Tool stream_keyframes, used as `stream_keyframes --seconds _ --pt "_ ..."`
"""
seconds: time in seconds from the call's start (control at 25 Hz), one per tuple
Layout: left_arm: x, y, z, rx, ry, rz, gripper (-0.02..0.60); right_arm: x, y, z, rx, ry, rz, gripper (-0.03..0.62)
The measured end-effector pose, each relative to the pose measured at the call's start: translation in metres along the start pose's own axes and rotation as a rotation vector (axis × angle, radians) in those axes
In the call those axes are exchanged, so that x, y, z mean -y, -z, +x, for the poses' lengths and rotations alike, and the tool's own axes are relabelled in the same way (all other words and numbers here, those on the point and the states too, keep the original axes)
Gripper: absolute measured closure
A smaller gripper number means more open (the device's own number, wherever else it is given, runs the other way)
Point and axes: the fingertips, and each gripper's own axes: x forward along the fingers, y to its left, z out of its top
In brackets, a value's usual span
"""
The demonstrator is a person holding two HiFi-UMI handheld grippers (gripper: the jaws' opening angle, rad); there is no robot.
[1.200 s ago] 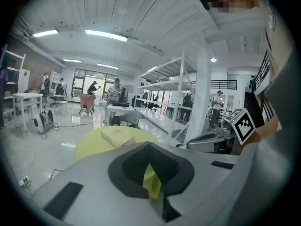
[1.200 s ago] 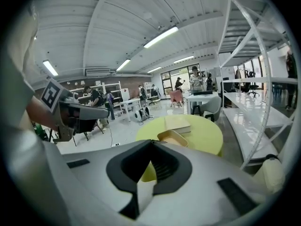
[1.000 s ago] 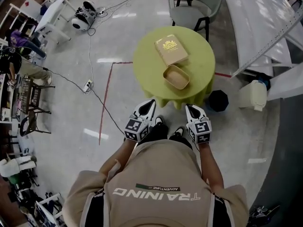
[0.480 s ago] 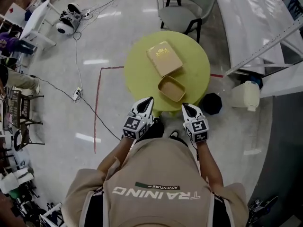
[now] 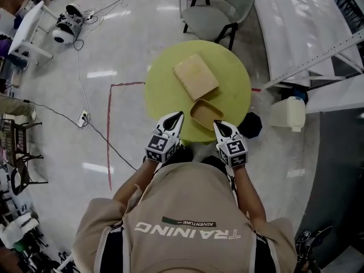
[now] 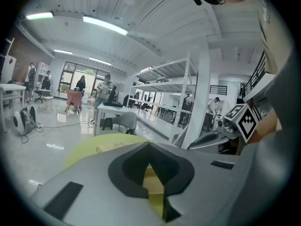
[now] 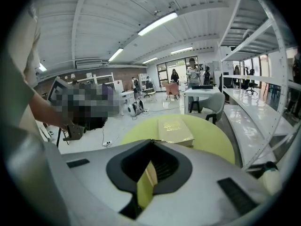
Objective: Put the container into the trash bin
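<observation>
Looking down at the round yellow-green bench (image 5: 162,90), where is the container?

It's the open tan container (image 5: 206,114), sitting on the bench close to the near edge, a little right of centre. A flat tan box (image 5: 195,77) lies just beyond it, toward the middle.

And the grippers?

The left gripper (image 5: 178,116) hangs over the near edge, just left of the container, its jaws pressed together with nothing between them. The right gripper (image 5: 218,124) is at the container's near right corner, clenched as well and empty. Whether it touches the rim, I cannot tell.

What about the bin?

A black bin (image 5: 250,125) stands on the floor just right of the bench, partly tucked under its edge. A white lidded bin (image 5: 288,114) stands farther right, and a grey chair (image 5: 219,13) is at the bench's far side.
</observation>
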Motion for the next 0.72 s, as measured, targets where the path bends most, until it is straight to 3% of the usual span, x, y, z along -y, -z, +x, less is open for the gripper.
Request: stream_keyframes --seconds 0.16,0.36,0.72 --pt "-0.011 0.004 0.012 0.003 0.013 0.021 0.58 0.006 0.011 0.021 -0.036 0.007 -0.032 0.591" --pt "-0.003 0.005 0.017 -0.016 0.021 -0.011 0.58 0.006 0.022 0.036 -0.087 -0.035 -0.066 0.589" --pt "0.002 0.002 0.011 -0.022 -0.097 -0.044 0.58 0.004 0.067 0.066 -0.223 -0.153 -0.184 0.589"
